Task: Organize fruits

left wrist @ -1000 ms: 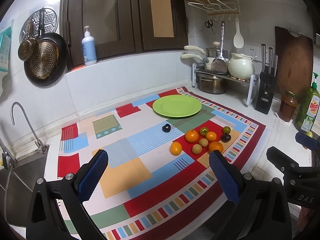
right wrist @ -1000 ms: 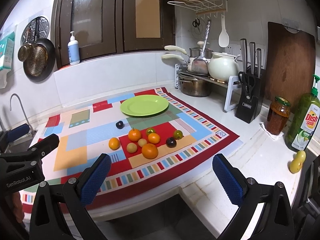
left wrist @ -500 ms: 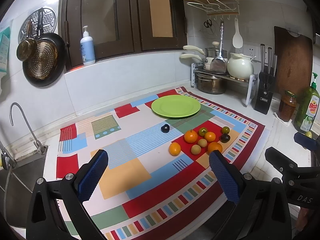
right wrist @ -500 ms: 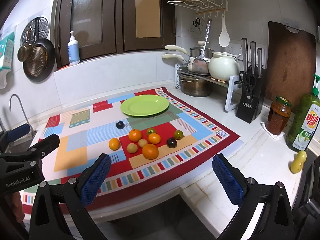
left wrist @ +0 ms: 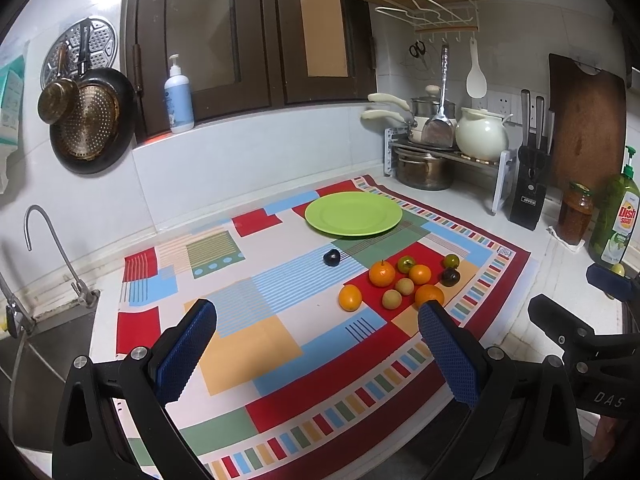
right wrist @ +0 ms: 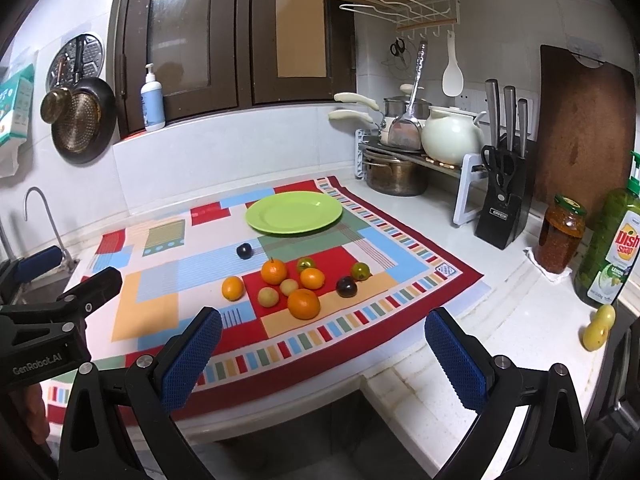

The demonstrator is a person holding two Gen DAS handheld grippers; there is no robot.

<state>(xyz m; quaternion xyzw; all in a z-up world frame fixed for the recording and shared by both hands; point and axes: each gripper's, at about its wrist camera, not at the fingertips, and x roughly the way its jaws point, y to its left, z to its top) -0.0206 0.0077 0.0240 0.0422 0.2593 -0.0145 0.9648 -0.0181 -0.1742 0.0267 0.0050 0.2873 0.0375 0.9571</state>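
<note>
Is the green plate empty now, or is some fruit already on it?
Empty. The green plate shows only its bare surface in both views, and the fruits all lie on the colourful mat, in front of the plate.

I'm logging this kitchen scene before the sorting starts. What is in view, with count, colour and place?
plate: 1, lime green, empty, far part of the mat
mat: 1, multicoloured patchwork, on the white counter
orange fruits: 4, orange, clustered mid-mat
pale yellow fruits: 2, among the oranges
green fruits: 2, far side of the cluster
dark fruits: 2, dark purple; one alone near the plate, one at the cluster's right
knife block: 1, black, right of the mat
jar: 1, reddish contents, right counter
dish soap bottle: 1, green, far right
pot rack: 1, holding pots, back corner
pans: hanging on the left wall
faucet: 1, metal, left
left tongs: blue pads, open, empty
right tongs: blue pads, open, empty
</note>
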